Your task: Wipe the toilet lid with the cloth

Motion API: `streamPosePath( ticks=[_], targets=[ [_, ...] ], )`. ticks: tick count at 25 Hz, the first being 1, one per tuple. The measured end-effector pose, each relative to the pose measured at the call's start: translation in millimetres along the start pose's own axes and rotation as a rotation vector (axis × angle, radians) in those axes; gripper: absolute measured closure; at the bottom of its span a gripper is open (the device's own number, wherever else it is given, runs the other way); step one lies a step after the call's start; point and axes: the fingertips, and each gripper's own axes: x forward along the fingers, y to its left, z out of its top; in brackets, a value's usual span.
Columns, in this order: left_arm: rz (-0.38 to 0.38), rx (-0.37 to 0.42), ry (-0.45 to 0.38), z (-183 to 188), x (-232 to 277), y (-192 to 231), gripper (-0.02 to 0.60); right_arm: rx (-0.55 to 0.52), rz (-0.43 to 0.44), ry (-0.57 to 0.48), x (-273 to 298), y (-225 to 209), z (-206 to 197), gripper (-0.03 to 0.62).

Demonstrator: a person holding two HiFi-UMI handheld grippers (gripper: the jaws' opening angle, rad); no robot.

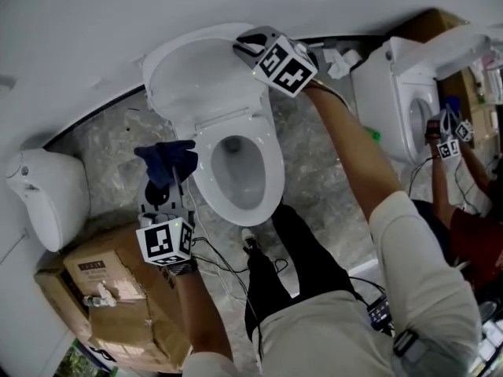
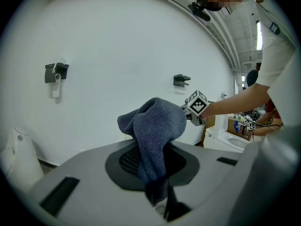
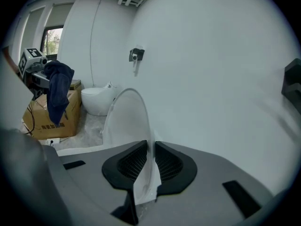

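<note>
**Lid pinned upright, cloth held ready**

The lid [image 1: 200,73] stands raised at the upper centre of the head view, on the wall side of the bowl [image 1: 236,171], with its inner face turned toward the person. The right gripper [image 1: 247,47] reaches to the lid's upper right rim and is clenched on it. In the right gripper view the thin white edge runs straight between the two dark pads, which close on it from both sides. That hold looks meant to steady the lid, so it neither drops onto the seat nor rocks when something presses on its face.

The left gripper [image 1: 163,185] sits just left of the bowl, clear of the toilet, grasping the cloth [image 1: 167,160]. In the left gripper view the dark blue cloth is pinched low between the jaws, and the rest bunches above them in a loose wad. A wad standing out past the fingertips probably serves as a soft pad, so the hard jaws need not scrape the lid.

The cloth touches nothing on the toilet, so the wiping seems not yet begun. The likely next move carries the cloth up and right in the head view, onto the lid's open face. A box [image 1: 118,305] at the lower left lies out of that path.
</note>
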Motion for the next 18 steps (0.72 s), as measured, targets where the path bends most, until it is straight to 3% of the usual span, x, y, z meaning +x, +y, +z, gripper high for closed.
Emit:
streamPosePath(
  ticks=[11, 18],
  targets=[
    [-0.039, -0.002, -0.004, 4.6, -26.7, -20.3, 0.522, -0.001, 0.034, 0.010, -39.3, 35.3, -1.6, 0.522],
    [-0.056, 0.016, 0.007, 1.0, -49.2, -25.6, 0.522, -0.013, 0.003, 0.018, -76.4, 65.1, -5.8, 0.520]
  ],
)
